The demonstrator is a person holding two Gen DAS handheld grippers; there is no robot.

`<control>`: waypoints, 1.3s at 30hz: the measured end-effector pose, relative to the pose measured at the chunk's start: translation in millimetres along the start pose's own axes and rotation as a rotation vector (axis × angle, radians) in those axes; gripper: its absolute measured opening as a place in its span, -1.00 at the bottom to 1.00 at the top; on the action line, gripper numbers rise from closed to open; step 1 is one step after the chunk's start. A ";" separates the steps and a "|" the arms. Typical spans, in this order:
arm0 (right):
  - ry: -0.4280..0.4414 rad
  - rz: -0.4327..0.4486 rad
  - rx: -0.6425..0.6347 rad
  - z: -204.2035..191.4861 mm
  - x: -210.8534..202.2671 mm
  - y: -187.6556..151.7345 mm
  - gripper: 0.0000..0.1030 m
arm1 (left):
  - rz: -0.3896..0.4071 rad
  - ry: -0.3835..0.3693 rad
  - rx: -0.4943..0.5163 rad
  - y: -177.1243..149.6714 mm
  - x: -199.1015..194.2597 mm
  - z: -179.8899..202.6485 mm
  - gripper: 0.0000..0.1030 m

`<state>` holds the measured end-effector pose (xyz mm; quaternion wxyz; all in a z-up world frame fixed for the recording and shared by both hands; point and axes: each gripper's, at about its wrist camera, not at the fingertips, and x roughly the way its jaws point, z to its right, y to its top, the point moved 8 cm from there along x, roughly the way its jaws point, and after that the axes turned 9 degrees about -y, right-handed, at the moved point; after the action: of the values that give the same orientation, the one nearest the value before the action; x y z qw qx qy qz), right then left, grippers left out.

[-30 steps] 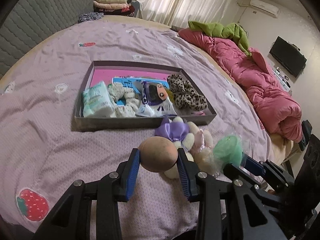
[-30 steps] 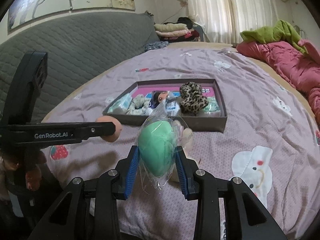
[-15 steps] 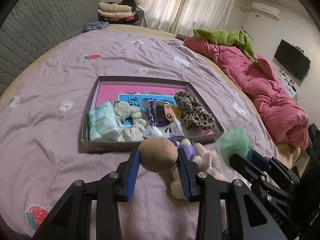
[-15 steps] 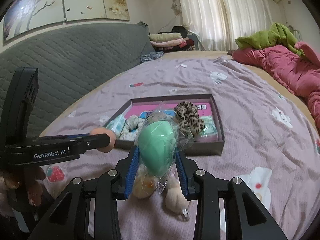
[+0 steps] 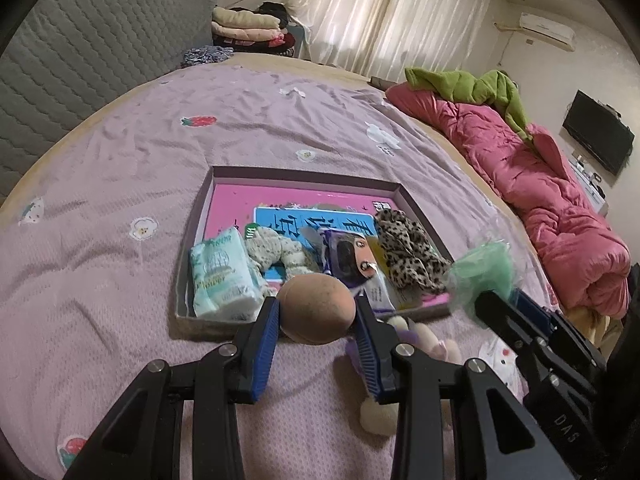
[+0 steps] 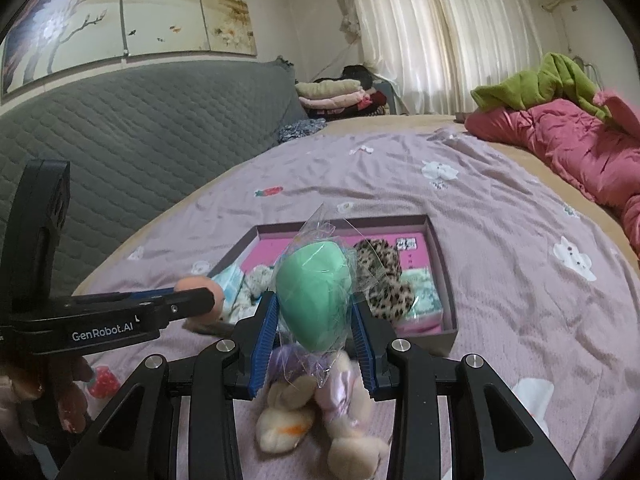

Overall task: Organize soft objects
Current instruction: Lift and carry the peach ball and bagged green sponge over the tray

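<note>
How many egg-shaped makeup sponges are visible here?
2. The tan sponge is clamped in the left gripper; the green sponge, still in clear plastic wrap, is clamped in the right gripper. Clutter in the box could hide more.

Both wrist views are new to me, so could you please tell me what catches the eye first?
The left gripper holds a tan sponge egg just before the shallow box, and the right gripper holds a green sponge egg wrapped in clear plastic. A plush toy lies on the purple bedspread under them.
</note>
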<state>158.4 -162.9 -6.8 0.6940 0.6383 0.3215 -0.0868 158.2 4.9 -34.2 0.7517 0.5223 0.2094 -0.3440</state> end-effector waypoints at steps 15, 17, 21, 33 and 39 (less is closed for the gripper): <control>-0.024 0.020 0.053 19.7 21.1 40.7 -0.27 | 0.007 0.020 0.016 23.3 15.3 -1.2 -0.27; -0.021 0.024 0.048 16.9 24.0 44.4 -0.27 | 0.007 0.024 0.015 25.0 16.5 -2.1 -0.27; -0.010 0.029 0.034 11.6 30.6 51.4 -0.27 | 0.001 0.029 0.019 27.9 20.2 -2.8 -0.27; -0.015 0.072 0.038 16.8 43.4 75.7 -0.27 | -0.024 0.056 0.026 32.2 35.8 -7.1 -0.27; -0.004 0.032 0.029 23.4 54.8 60.8 -0.27 | -0.039 0.069 0.029 35.5 50.3 -6.3 -0.27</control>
<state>241.2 -158.6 12.6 0.6866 0.6532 0.3086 -0.0816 218.6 3.5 -47.6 0.7295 0.5404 0.2406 -0.3434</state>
